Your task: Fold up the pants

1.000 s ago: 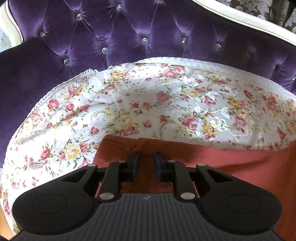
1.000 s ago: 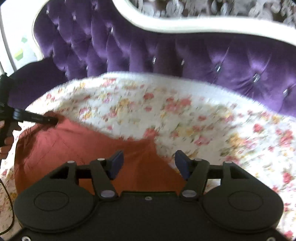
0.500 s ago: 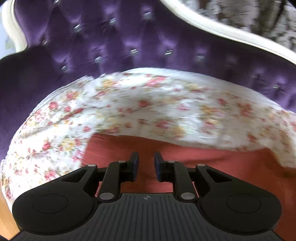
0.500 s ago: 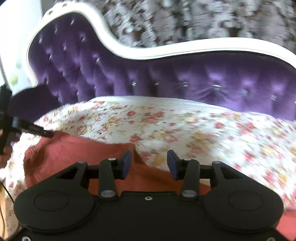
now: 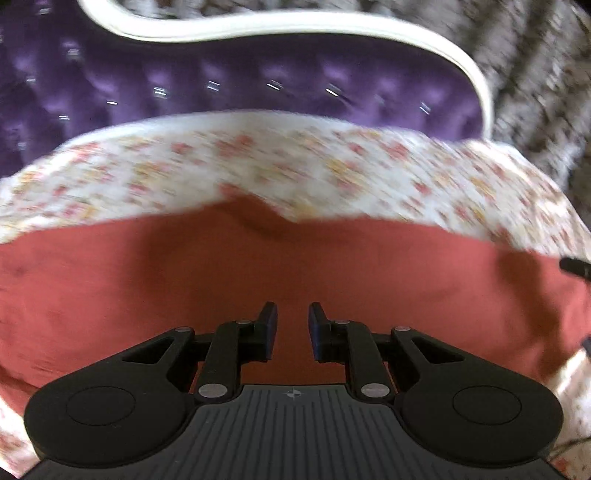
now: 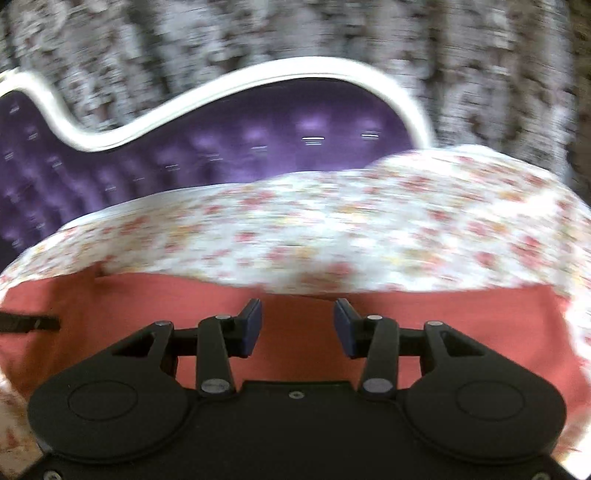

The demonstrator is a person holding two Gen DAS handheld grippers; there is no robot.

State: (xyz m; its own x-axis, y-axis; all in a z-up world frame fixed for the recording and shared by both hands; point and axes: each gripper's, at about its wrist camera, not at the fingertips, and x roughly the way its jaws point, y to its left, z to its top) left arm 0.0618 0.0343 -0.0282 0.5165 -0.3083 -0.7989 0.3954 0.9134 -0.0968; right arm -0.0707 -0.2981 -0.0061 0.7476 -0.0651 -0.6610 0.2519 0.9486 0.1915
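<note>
One pair of rust-red pants [image 5: 258,280] lies spread flat on the floral cover [image 5: 295,162] of a purple tufted sofa [image 5: 258,85], filling the near half of both wrist views. Laid out flat like this, probably so a fold can be made cleanly.

Two grippers. Left gripper [image 5: 292,328]: fingers parted by a narrow gap, nothing between them, cloth only visible beneath. Right gripper [image 6: 297,325]: fingers spread wider, also empty, above the pants' far edge. Neither is grasping fabric; both hang over the garment.

Both views heavily blurred. A small ripple shows at the pants' far edge in the left view. Patterned curtain [image 6: 295,33] behind the sofa.
</note>
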